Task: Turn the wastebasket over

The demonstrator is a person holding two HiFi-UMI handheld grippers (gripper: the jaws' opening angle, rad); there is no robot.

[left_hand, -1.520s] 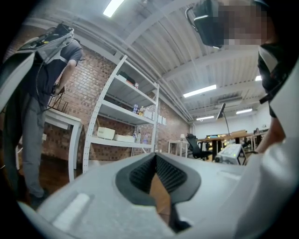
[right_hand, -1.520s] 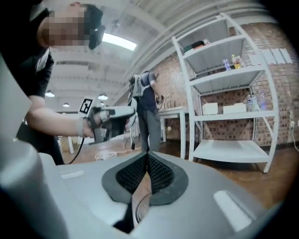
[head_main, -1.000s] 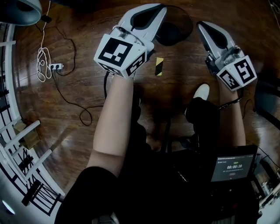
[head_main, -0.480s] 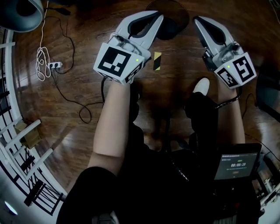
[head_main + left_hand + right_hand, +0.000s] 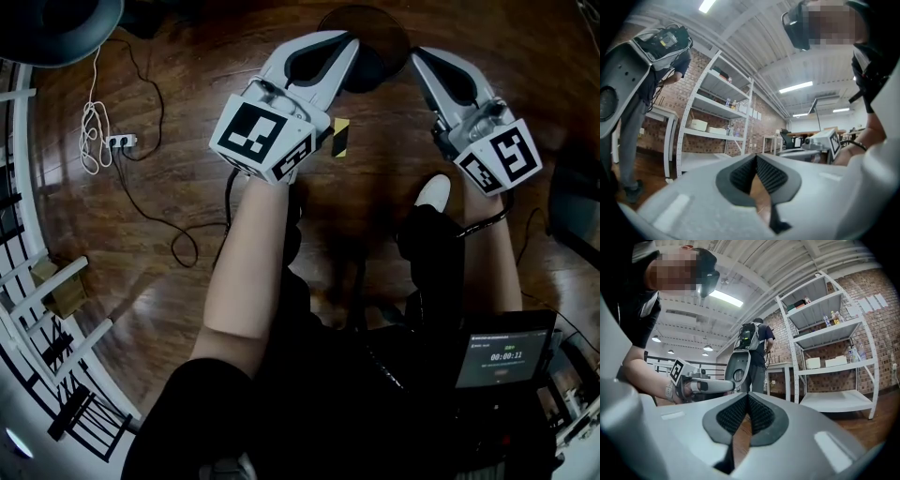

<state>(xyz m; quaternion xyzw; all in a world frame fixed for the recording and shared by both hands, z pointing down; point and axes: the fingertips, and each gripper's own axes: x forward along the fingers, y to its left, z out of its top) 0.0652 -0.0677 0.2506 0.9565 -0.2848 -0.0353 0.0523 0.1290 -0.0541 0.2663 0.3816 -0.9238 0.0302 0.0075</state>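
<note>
The wastebasket [image 5: 367, 45], dark and round as seen from above, stands on the wooden floor at the top middle of the head view, partly hidden by the gripper fingers. My left gripper [image 5: 352, 39] points forward at its left side, shut and empty; its ribbed pads [image 5: 740, 176] meet at the tip of the left gripper [image 5: 755, 157]. My right gripper [image 5: 419, 54] points at the basket's right side, also shut with nothing held, as the closed tip of the right gripper [image 5: 747, 394] shows. Neither gripper view shows the basket.
A power strip with a coiled white cable [image 5: 105, 141] and a black cable [image 5: 178, 225] lie on the floor at the left. A yellow-black tape mark [image 5: 340, 138] is between the grippers. White railings [image 5: 37, 309] stand at the lower left. A shelf rack [image 5: 829, 357] and a standing person [image 5: 752, 348] are ahead.
The left gripper has shifted slightly and sunk a little, and the view has tilted. The basket now sits between both gripper tips. Both jaws stay shut.
</note>
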